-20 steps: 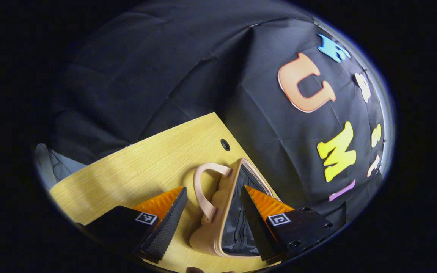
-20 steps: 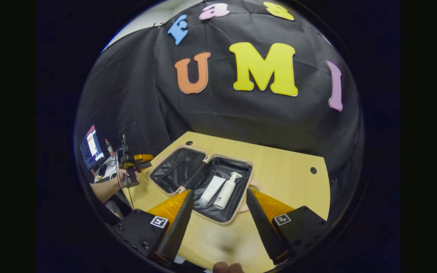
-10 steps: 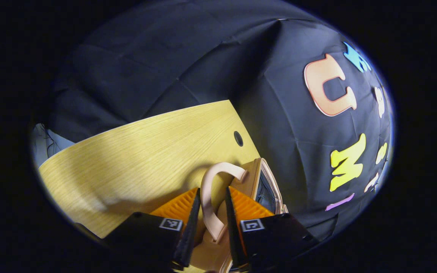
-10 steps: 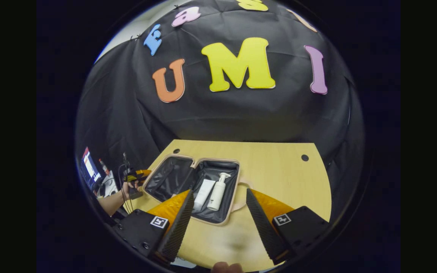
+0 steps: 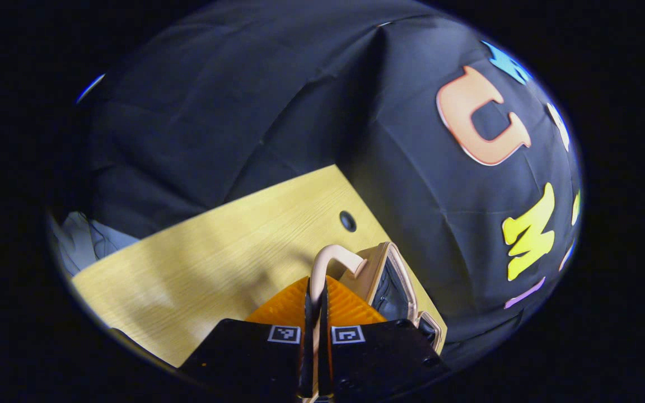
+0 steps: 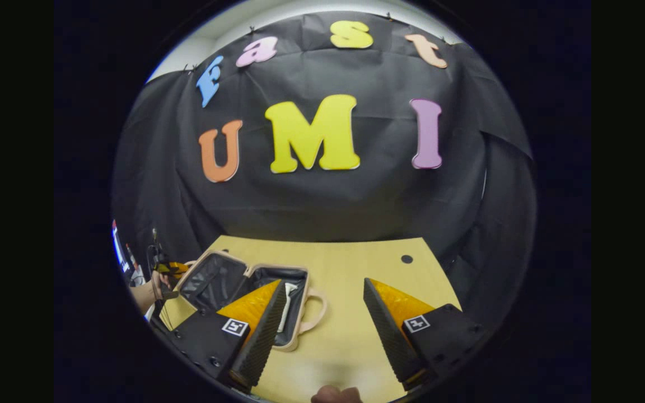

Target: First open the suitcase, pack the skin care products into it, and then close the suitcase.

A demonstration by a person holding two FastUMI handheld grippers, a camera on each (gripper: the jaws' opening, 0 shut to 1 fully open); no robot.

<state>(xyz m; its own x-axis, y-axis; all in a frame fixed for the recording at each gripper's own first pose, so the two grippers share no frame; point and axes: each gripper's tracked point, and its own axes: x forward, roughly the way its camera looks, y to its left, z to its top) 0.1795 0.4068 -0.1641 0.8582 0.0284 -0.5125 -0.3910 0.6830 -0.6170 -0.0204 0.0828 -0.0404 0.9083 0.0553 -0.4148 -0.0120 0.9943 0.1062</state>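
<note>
The pale pink suitcase (image 6: 300, 273) lies open on the yellow wooden table (image 6: 356, 263), both halves lined in black. A white tube (image 6: 286, 305) shows in its right half, partly hidden behind my right gripper's finger. In the left gripper view, my left gripper (image 5: 315, 291) is shut on the curved handle (image 5: 333, 256) of the suitcase's left half (image 5: 392, 280), which I see edge-on. That same gripper (image 6: 168, 268) appears far left in the right gripper view, held by a hand (image 6: 146, 291). My right gripper (image 6: 323, 281) stands open over bare table, right of the suitcase and apart from it.
The other handle (image 6: 316, 313) sticks out from the right half toward my right gripper. A cable hole (image 6: 406, 259) marks the table's far right, another hole (image 5: 347, 221) sits near the gripped half. Screens and gear (image 6: 124, 257) stand beyond the table's left edge.
My left gripper went from open around the handle to shut on it. The right gripper drew away to the right, so the suitcase slid to the lower left of its view.
</note>
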